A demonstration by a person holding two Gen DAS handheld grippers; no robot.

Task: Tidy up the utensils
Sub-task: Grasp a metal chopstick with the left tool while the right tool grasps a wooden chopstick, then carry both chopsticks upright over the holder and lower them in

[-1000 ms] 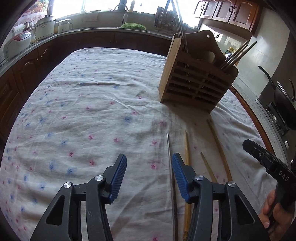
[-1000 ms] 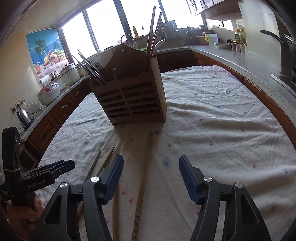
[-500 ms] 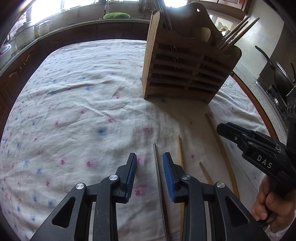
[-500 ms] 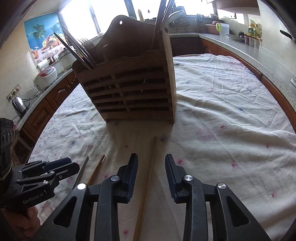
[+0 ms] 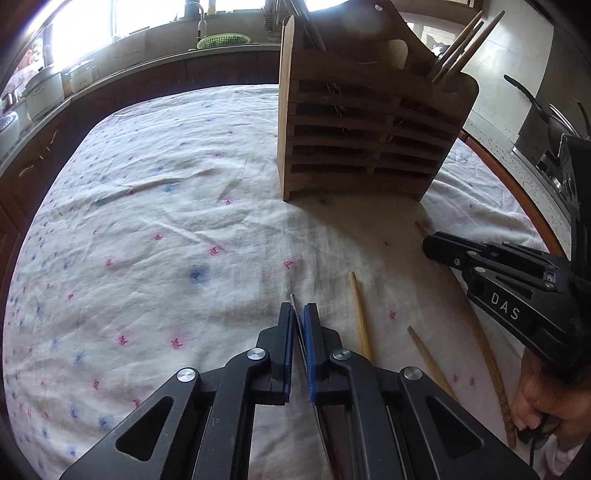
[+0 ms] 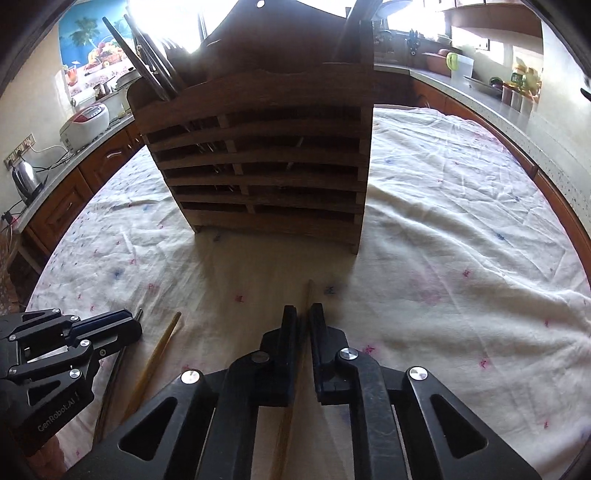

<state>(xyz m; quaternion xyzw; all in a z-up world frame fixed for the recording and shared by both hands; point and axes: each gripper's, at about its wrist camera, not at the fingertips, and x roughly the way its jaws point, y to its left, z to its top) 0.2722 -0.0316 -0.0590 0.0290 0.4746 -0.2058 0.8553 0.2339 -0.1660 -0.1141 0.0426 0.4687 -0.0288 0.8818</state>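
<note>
Left wrist view: left gripper (image 5: 299, 314) nearly closed on a metal chopstick (image 5: 294, 306) lying on the floral tablecloth (image 5: 166, 206) in front of the slatted wooden utensil holder (image 5: 365, 136). Wooden chopsticks (image 5: 463, 44) upright in holder's right compartment, dark utensils (image 5: 310, 26) in its left.

Right wrist view: right gripper (image 6: 303, 314) closed around a wooden chopstick (image 6: 308, 295), tip just before the holder (image 6: 266, 162). Metal cutlery (image 6: 147, 70) leaning out of left compartment.

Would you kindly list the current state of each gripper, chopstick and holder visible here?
left gripper: shut on the metal chopstick.
right gripper: shut on the long wooden chopstick.
light wooden chopstick: lying loose on the cloth.
short wooden chopstick: lying loose.
wooden utensil holder: upright, utensils standing inside.
</note>
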